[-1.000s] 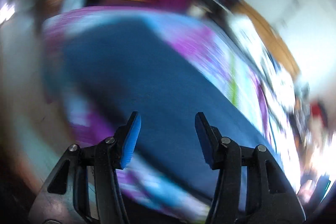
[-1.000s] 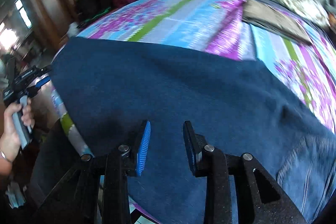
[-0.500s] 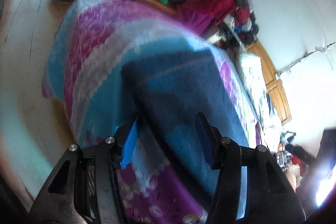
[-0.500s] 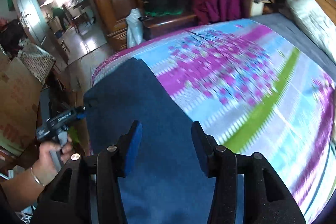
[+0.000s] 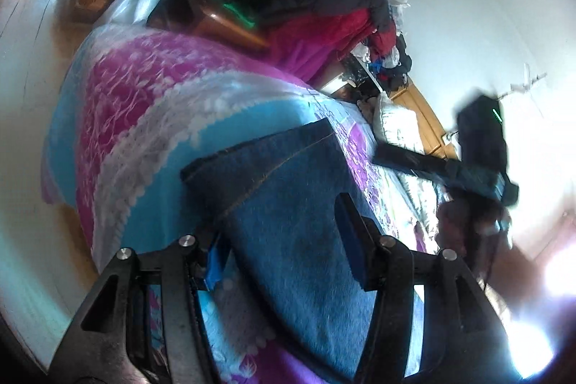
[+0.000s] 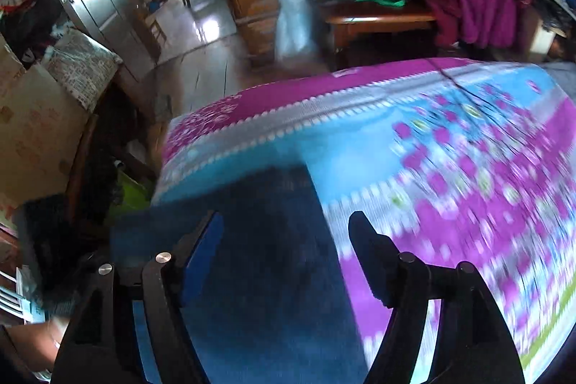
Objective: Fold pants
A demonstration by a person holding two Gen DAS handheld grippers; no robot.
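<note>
Pants flat on bedspread — both claws agape.

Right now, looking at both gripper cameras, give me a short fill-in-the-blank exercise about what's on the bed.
1. The pants lying on the bedspread are ____ in colour.
2. Both the left gripper and the right gripper have their jaws ____.
3. The chair beyond the bed is piled with ____.

Missing words: blue; open; clothes
</note>
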